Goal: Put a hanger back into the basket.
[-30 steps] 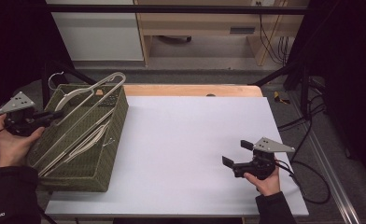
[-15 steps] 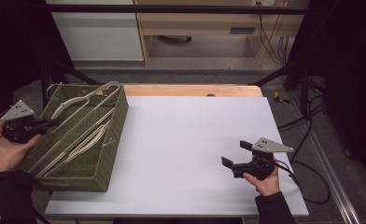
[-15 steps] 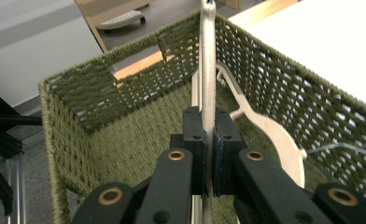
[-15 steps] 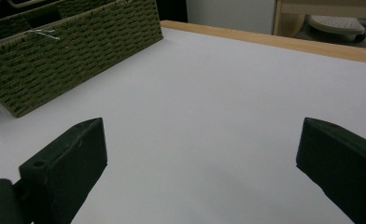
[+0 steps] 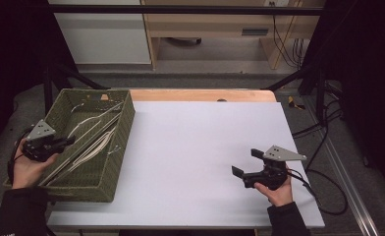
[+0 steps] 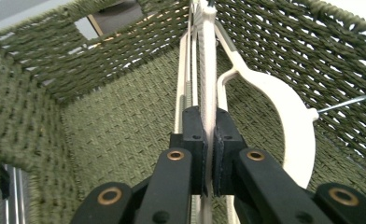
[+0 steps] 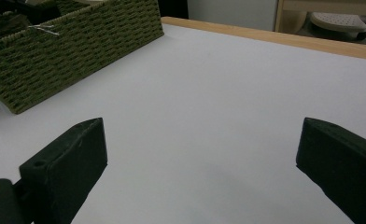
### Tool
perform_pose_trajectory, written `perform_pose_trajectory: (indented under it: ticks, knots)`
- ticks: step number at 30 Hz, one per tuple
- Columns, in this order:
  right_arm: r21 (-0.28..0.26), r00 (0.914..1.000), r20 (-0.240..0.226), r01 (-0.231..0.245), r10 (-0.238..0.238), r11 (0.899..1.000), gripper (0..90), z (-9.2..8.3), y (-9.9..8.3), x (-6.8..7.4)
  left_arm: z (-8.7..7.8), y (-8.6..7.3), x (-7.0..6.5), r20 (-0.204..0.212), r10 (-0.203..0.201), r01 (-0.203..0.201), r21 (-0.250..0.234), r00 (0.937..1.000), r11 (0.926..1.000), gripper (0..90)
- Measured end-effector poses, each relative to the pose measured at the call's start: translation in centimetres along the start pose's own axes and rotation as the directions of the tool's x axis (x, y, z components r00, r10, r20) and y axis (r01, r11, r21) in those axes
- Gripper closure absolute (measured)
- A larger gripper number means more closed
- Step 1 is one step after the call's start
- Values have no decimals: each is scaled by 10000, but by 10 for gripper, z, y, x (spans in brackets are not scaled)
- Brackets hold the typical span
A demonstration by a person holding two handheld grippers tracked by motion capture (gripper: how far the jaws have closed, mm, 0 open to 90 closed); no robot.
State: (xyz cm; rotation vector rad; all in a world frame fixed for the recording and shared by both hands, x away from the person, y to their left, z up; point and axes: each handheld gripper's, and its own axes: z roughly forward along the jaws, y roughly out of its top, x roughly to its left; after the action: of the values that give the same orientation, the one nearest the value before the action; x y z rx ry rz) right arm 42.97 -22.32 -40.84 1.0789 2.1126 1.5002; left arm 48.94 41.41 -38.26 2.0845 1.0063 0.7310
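A: What have the left gripper's [image 6: 208,154] fingers got?

B: They pinch a pale hanger [image 6: 208,70] inside the green woven basket [image 5: 119,147], far left.

A: The right gripper [image 5: 243,172]?

B: Fingers wide over the bare white worktop [image 5: 195,142] (wooden shelving beyond, cables on the floor).

My left tongs [image 5: 67,141] have sunk toward the green woven basket [image 5: 113,162], lowering the white hanger [image 6: 208,60] they clamp from above the rim to down inside, among the other hangers [image 5: 95,147].
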Motion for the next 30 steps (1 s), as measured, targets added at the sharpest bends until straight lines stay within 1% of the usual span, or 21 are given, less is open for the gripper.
perform_pose_trajectory:
  ticks: [2, 3, 4, 5, 6, 7, 9, 10, 11, 13, 14, 15, 16, 17, 18, 20, 23, 25, 27, 28, 30]
  knots:
    - [6, 10000, -22, 46, -46, 10000, 25, 0, 0, 0, 2, -2, -2, 109, -13, 11, 197, 9999, 9998, 840]
    - [-9, 10000, -4, -27, 27, 10000, 25, 0, 0, 0, 3, -3, -3, 105, 63, -66, 328, 9999, 9994, 831]
    - [-10, 10000, -9, -33, 33, 10000, 26, 0, 0, 1, 4, -4, -4, 156, 77, -85, 531, 9998, 9986, 826]
    - [-11, 10000, -16, -37, 37, 10000, 26, 0, 0, 1, 5, -5, -5, 333, 63, -87, 728, 9994, 9973, 815]
    - [-9, 10000, -15, -32, 32, 10000, 26, 0, 0, 1, 6, -5, -6, 478, -49, 16, 692, 9988, 9976, 802]
    - [-12, 10000, -7, -26, 26, 10000, 27, 0, 0, 1, 7, -4, -7, 669, -96, 41, 832, 9977, 9965, 794]
    - [13, 10000, -15, -14, 14, 10000, 27, 1, 0, 1, 9, -2, -10, 811, 57, -149, 1131, 9967, 9935, 778]
    - [11, 10000, -25, -28, 28, 10000, 27, 1, 0, 1, 11, -2, -12, 922, 42, -158, 1254, 9957, 9920, 772]
    - [14, 10000, -36, -39, 39, 10000, 27, 1, 0, 1, 12, -2, -14, 919, 44, -162, 1283, 9958, 9916, 766]
    - [16, 10000, -33, -46, 46, 10000, 27, 1, -1, 2, 13, -2, -15, 1061, -95, -49, 1348, 9943, 9909, 754]
    - [14, 10000, -35, -46, 46, 10000, 28, 1, -1, 2, 14, -2, -16, 1131, -97, -58, 1363, 9935, 9907, 743]
    - [14, 10000, -39, -46, 46, 10000, 27, 1, -1, 2, 14, -2, -16, 1222, -177, 4, 1407, 9924, 9900, 724]
    - [15, 10000, -33, -47, 47, 10000, 28, 1, -1, 2, 14, -1, -17, 1276, -188, -3, 1484, 9916, 9889, 694]
    - [14, 10000, -37, -49, 49, 10000, 28, 1, -1, 2, 15, -1, -18, 1302, -98, -107, 1557, 9914, 9877, 669]
    - [17, 10000, -61, -55, 55, 10000, 28, 1, -1, 2, 15, -1, -19, 1325, -152, -61, 1587, 9911, 9873, 648]
    - [20, 9999, -94, -61, 61, 10000, 28, 2, -1, 2, 15, 1, -20, 1341, -49, -169, 1611, 9910, 9868, 602]
    - [11, 10000, -55, -65, 65, 10000, 28, 1, 0, 2, 13, 2, -21, 1358, -137, -62, 1451, 9906, 9894, 568]
    - [10, 10000, -62, -30, 30, 10000, 28, 0, 0, 1, 11, 4, -21, 1347, -155, -1, 1151, 9908, 9934, 533]
    - [-20, 10000, -49, -38, 38, 10000, 28, 0, 0, 1, 6, 7, -22, 1326, -145, 32, 846, 9911, 9964, 525]
    - [-18, 10000, -29, -31, 31, 10000, 28, 0, 0, 1, 3, 9, -23, 1311, -98, 1, 736, 9913, 9973, 512]
    - [-2, 10000, -63, 7, -7, 10000, 28, -1, 0, 1, -2, 13, -25, 1274, -123, 67, 436, 9918, 9990, 489]
